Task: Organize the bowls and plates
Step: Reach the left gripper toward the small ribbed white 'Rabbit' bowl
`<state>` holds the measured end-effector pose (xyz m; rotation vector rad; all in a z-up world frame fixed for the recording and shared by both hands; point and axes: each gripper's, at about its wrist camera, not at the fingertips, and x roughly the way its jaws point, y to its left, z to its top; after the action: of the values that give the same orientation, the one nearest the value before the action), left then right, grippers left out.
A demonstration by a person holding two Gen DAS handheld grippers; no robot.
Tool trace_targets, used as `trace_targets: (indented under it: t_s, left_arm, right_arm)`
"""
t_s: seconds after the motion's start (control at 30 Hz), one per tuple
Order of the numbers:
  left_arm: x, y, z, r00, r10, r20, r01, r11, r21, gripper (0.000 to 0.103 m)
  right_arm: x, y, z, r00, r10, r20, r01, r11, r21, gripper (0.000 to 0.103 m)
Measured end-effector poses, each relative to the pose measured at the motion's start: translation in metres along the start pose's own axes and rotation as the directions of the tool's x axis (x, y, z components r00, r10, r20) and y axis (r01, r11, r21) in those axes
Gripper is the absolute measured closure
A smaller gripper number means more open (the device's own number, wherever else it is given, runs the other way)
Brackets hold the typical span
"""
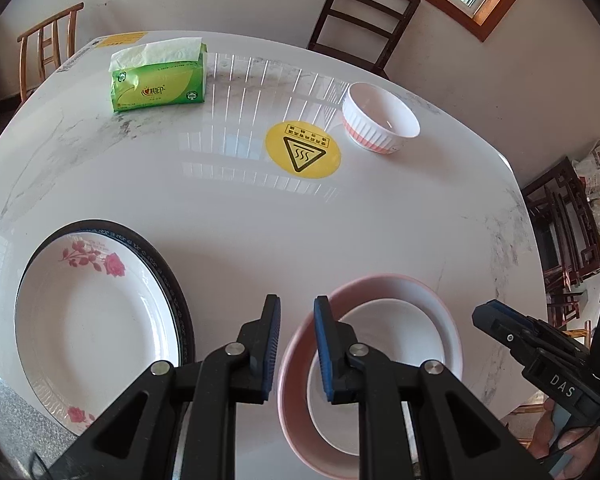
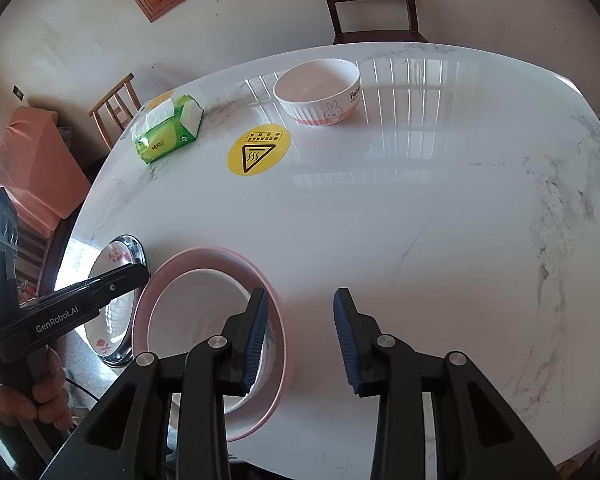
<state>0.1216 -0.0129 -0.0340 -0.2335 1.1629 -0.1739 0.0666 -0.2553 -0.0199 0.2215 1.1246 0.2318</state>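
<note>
A pink bowl (image 1: 396, 286) (image 2: 204, 256) with a white bowl (image 1: 392, 340) (image 2: 192, 308) nested in it sits near the table's front edge. My left gripper (image 1: 296, 304) (image 2: 138, 274) hovers over its left rim with the jaws a narrow gap apart, pressing nothing. My right gripper (image 2: 300, 296) (image 1: 486, 316) stands open at its right rim, one finger over the rim and the other over bare table. A rose-patterned plate (image 1: 96, 312) (image 2: 112, 256) lies on a dark-rimmed plate to the left. A ribbed white and pink bowl (image 1: 380, 120) (image 2: 318, 92) with a rabbit print stands at the far side.
A green tissue pack (image 1: 160, 80) (image 2: 168, 132) and a round yellow warning sticker (image 1: 302, 150) (image 2: 258, 150) are on the white marble table (image 1: 240, 220). Wooden chairs (image 1: 364, 12) stand behind the table. A hand (image 2: 24, 396) holds the left gripper's handle.
</note>
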Motion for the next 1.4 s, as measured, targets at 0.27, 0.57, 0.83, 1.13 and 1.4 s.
trace_targets:
  t_s: [0.27, 0.57, 0.83, 1.13, 1.4]
  left_arm:
    - [0.021, 0.006, 0.023, 1.0, 0.025, -0.005, -0.025, 1.0, 0.003, 0.086]
    - [0.045, 0.002, 0.063, 0.999, 0.028, 0.035, -0.029, 0.999, 0.044, 0.084]
    - [0.06, -0.012, 0.105, 0.995, -0.026, 0.097, 0.017, 0.995, 0.098, 0.078]
    - [0.086, -0.031, 0.157, 0.992, -0.099, 0.078, 0.092, 0.992, 0.088, 0.073]
    - [0.118, -0.046, 0.201, 0.989, -0.136, 0.053, 0.133, 0.99, 0.056, 0.073]
  right_arm:
    - [0.01, -0.029, 0.016, 1.0, -0.004, 0.011, 0.004, 1.0, 0.03, 0.07]
    - [0.029, -0.063, 0.041, 0.999, 0.009, 0.045, -0.011, 0.998, 0.065, 0.07]
    - [0.043, -0.079, 0.087, 0.994, 0.02, 0.104, -0.03, 0.994, 0.101, 0.07]
    - [0.062, -0.069, 0.152, 0.988, 0.015, 0.154, -0.038, 0.987, 0.153, 0.069]
    - [0.087, -0.058, 0.194, 0.986, -0.006, 0.167, -0.025, 0.982, 0.185, 0.067]
